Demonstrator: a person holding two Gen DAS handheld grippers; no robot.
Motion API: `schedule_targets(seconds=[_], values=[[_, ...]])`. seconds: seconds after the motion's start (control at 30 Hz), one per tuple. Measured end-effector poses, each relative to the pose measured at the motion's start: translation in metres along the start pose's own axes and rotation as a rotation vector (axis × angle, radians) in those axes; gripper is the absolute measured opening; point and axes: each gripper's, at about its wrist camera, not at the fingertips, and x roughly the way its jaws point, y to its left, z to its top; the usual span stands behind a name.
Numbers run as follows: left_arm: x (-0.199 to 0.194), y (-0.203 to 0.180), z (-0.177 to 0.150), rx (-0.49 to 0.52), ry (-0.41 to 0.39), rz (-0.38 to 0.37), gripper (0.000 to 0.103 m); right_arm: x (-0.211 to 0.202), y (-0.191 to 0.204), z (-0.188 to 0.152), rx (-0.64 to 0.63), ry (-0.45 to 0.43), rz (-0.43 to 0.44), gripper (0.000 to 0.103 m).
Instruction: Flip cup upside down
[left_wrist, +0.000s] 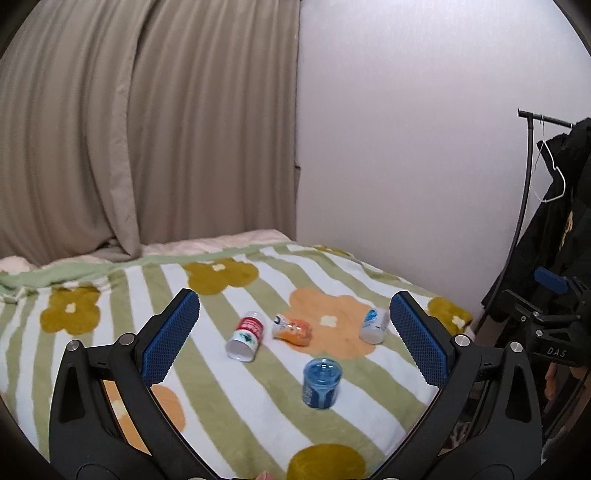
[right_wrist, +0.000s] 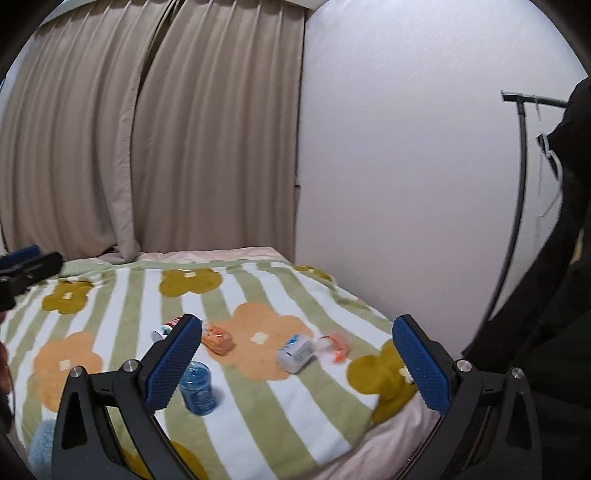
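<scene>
Four small cups are seen on the striped, flowered blanket (left_wrist: 229, 398) of the bed; the blue cup (left_wrist: 320, 384) stands with its closed end up — it is judged to be turned over already; the other three lie on their sides: the red-and-white cup (left_wrist: 246, 335), the orange cup (left_wrist: 292, 328) and the white-and-blue cup (left_wrist: 374, 325), the last near the right edge of the bed. A crumpled wrapper (right_wrist: 335, 346) is seen just beside that white-and-blue cup in the right wrist view.

The step in hand is judged to be an approach before a grasp; nothing is yet gripped. The left tongs (left_wrist: 294, 334) are spread wide and held above the bed, touching nothing; the right tongs (right_wrist: 295, 363) are likewise spread wide and empty — no cup is contacted by either.

The next move would call for one lying cup to be chosen, the tongs to be lowered around its side, closed gently, and the wrist to be rolled so the open mouth faces down; the soft blanket may let a cup tip when set down.
</scene>
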Motion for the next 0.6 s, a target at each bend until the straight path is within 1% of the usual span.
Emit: schedule_targets(seconds=[0.07, 0.2, 0.4, 0.6], values=[[-0.004, -0.002, -0.004, 0.014, -0.004, 0.009, 0.103, -0.001, 0.0, -0.005, 0.013, 0.002, -0.011, 0.103], [-0.007, -0.008, -0.006, 0.018, -0.014, -0.007, 0.103, -0.007, -0.004, -0.01, 0.05, 0.003, -0.029, 0.103], [-0.007, -0.011, -0.006, 0.002, -0.023, -0.034, 0.103, -0.01, -0.007, -0.006, 0.056, -0.001, -0.053, 0.103], [-0.005, -0.018, -0.007, 0.019, -0.023, -0.043, 0.103, -0.012, -0.009, -0.004, 0.064, -0.011, -0.07, 0.103]])
